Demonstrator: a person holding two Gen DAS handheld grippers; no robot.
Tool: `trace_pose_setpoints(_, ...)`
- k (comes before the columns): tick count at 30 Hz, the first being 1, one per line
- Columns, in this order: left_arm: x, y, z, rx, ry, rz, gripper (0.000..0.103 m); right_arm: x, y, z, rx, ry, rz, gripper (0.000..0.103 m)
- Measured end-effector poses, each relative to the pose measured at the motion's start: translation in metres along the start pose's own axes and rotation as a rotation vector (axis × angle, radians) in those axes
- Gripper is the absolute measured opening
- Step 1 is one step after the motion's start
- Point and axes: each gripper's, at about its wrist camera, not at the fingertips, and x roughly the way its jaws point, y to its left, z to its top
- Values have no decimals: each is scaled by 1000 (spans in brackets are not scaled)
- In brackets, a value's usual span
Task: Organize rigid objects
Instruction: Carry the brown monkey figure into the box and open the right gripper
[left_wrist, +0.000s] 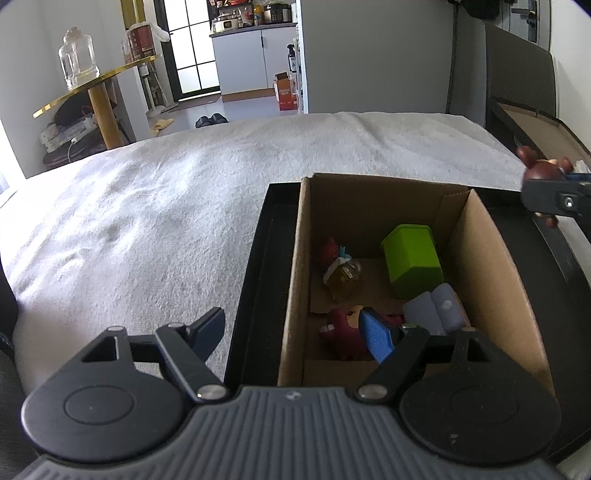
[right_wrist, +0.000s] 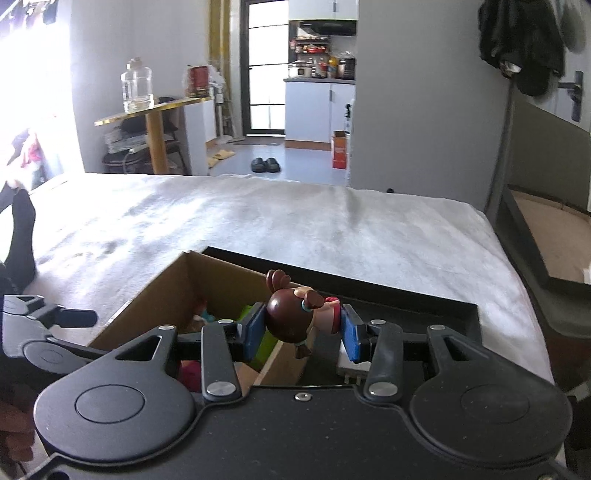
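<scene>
- The right hand-held gripper (right_wrist: 303, 328) clamps a small brown-haired doll (right_wrist: 295, 317) between its blue pads, above the near corner of the cardboard box (left_wrist: 295, 280).
- The left hand-held gripper (left_wrist: 295, 328) is spread wide with nothing in it: one finger over the white bed cover (left_wrist: 147, 206), the other inside the box.
- In the box lie a green container (left_wrist: 412, 264), a small glass bottle (left_wrist: 345, 275), a red figure (left_wrist: 343, 328) and a pale blue case (left_wrist: 439, 306).
- The box sits in a black tray (left_wrist: 255, 280) on the bed.
</scene>
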Motion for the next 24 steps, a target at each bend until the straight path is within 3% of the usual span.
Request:
trace_pose_setpoints(10,2,4,-1,-13,5,-10,65,21,23,2,-31,43,36,42)
trace_pose_setpoints(18,5,14,-1,-53,18,-15,39,38,41,5,-39,79,74,43)
trace_pose_setpoints(24,6,17,-1,-72,24,-39,27,49,52,8,-53,84,94,43)
